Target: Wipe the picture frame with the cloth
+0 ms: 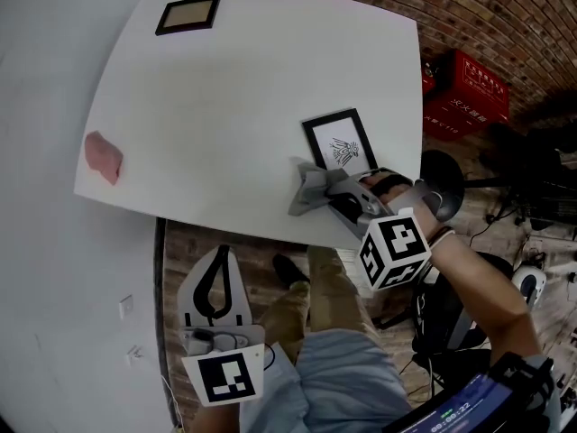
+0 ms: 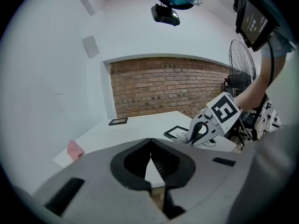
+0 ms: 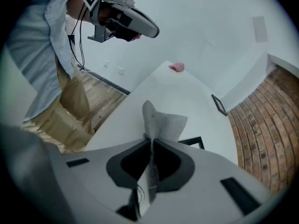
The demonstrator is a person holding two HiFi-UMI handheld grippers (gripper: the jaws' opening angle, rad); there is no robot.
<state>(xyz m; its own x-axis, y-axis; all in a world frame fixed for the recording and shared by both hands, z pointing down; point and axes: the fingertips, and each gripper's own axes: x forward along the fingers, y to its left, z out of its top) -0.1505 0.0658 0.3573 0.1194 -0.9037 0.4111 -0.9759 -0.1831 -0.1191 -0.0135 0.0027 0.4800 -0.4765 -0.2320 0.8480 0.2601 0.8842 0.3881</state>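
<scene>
Grips cloth (image 3: pixel 162 120) in right claw (image 3: pixel 150 143) at 6 o'clock of picture frame (image 1: pixel 341 142), ready to wipe; holds left claw (image 2: pixel 150 146) closed, idle, off tabletop (image 1: pixel 225 106).

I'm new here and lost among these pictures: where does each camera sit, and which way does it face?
Head view: on the person's head, looking steeply down at the table; left gripper, right gripper, forearm, legs show.
Left gripper view: on the left gripper, facing across the table to a brick wall; its shut, empty jaws show.
Right gripper view: on the right gripper, facing along the table; jaws shut on grey cloth.
All three share the pink object.
</scene>
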